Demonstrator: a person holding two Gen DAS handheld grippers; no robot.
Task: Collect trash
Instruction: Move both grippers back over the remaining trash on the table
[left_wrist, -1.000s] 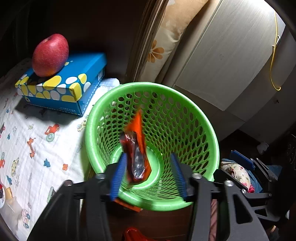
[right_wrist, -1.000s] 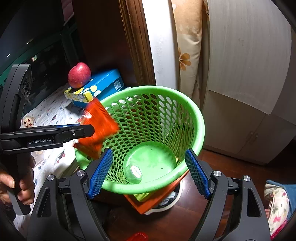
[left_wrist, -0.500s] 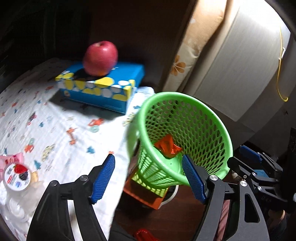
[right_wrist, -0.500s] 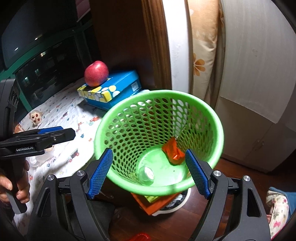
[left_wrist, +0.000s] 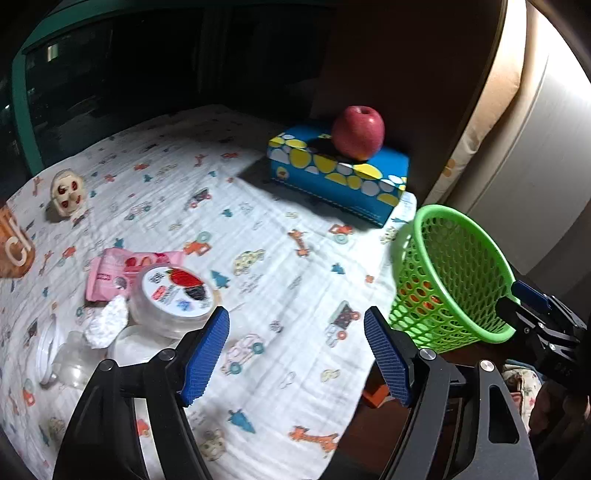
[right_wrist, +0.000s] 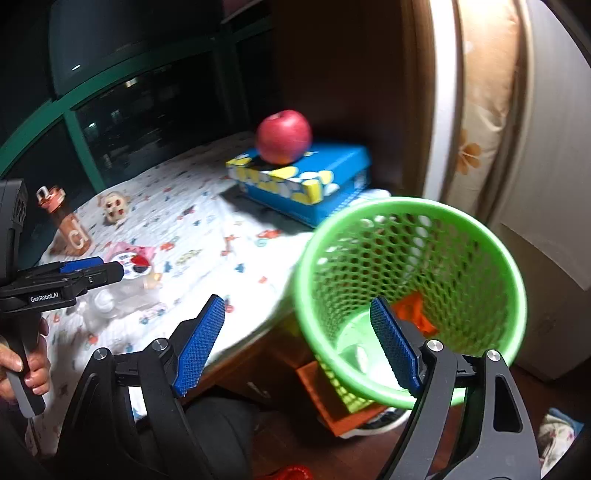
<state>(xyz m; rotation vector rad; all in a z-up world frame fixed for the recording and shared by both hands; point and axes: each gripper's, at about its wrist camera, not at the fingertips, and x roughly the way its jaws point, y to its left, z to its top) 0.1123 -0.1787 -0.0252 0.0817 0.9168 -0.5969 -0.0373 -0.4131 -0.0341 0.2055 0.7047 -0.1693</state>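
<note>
Two grippers hang with jaws spread wide and nothing between them. The left gripper (left_wrist: 295, 356) is held over the patterned white cloth (left_wrist: 258, 236) that covers the bench, its blue pads (left_wrist: 202, 356) apart above a bare stretch of fabric. The right gripper (right_wrist: 299, 347) points toward the green mesh basket (right_wrist: 480, 236), which stands beside the bench edge on top of an orange box (right_wrist: 325, 398); its right pad overlaps the basket's near rim in that view, though contact cannot be judged.

Inside the basket lies an orange wrapper (right_wrist: 413, 310), down near the bottom against the far wall, and a pale round item (right_wrist: 360, 356) rests on the basket floor beside it. From the left wrist view the wrapper shows only as orange patches through the mesh holes.

On the cloth, near the left gripper's left pad, sits a cluster of trash: a pink wrapper (left_wrist: 110, 269), a round clear cup with a printed fruit lid (left_wrist: 173, 291) lying partly over it, a crumpled white paper liner (left_wrist: 107, 325), and a clear plastic piece (left_wrist: 74, 362). Farther back stand a small doll head (left_wrist: 66, 192) and an orange bottle (right_wrist: 64, 221). A red apple (left_wrist: 357, 133) rests on a blue tissue box (left_wrist: 340, 177) at the far corner.
</note>
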